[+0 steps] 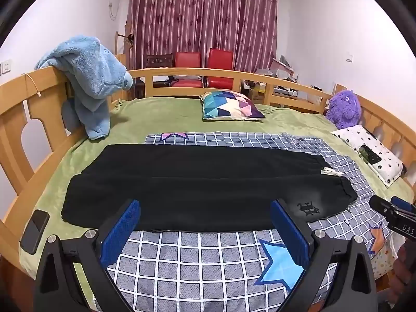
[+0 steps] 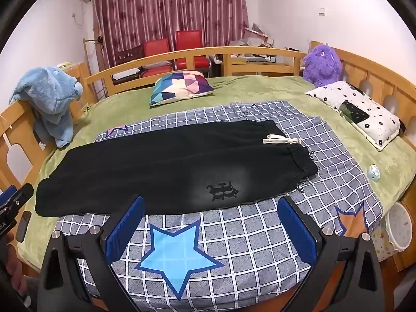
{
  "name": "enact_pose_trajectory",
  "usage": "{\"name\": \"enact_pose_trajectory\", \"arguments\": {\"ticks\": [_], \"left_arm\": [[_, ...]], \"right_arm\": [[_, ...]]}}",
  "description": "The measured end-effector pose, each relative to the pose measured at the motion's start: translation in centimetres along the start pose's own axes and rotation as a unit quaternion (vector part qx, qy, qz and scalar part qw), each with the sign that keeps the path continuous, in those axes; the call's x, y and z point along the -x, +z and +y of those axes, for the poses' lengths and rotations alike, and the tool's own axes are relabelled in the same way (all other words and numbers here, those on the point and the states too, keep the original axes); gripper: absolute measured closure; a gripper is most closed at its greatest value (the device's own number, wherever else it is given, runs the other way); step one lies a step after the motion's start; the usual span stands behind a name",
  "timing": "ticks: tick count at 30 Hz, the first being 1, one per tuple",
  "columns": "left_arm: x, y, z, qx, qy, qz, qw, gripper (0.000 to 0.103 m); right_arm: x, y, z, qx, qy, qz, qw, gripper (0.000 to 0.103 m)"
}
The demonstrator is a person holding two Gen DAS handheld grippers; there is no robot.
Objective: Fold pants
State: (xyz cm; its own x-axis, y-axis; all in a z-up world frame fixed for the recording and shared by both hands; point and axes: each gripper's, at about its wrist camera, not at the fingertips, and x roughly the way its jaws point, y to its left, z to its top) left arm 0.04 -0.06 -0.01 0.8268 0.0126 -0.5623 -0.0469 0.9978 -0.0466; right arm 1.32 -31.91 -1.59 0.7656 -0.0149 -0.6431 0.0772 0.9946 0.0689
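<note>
One pants (image 2: 169, 166), two pillows (image 2: 182, 85), two red chairs (image 2: 156, 49).

Home bedroom: wooden bed (image 1: 182, 74), pillows, curtains (image 1: 202, 18) (plush toys too).

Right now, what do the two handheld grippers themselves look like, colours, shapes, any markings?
Both match: the left gripper and right gripper each have a black, angular plastic frame with silver round bolt heads at the finger joints, and two flat fingers faced with ribbed blue pads. Seen from the left wrist camera, the right gripper's black body carries white lettering, "DAS", cut off at the edge.
</note>
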Motion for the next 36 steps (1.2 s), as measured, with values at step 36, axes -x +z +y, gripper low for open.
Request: {"name": "enact_pose_trajectory", "arguments": {"ticks": [36], "left_arm": [[0.07, -0.21, -0.36, -0.008, -0.006, -0.001, 1.0000, 0.002]], "right_arm": [[0.35, 0.25, 0.36, 0.010, -0.008, -0.010, 1.000, 0.003]]}}
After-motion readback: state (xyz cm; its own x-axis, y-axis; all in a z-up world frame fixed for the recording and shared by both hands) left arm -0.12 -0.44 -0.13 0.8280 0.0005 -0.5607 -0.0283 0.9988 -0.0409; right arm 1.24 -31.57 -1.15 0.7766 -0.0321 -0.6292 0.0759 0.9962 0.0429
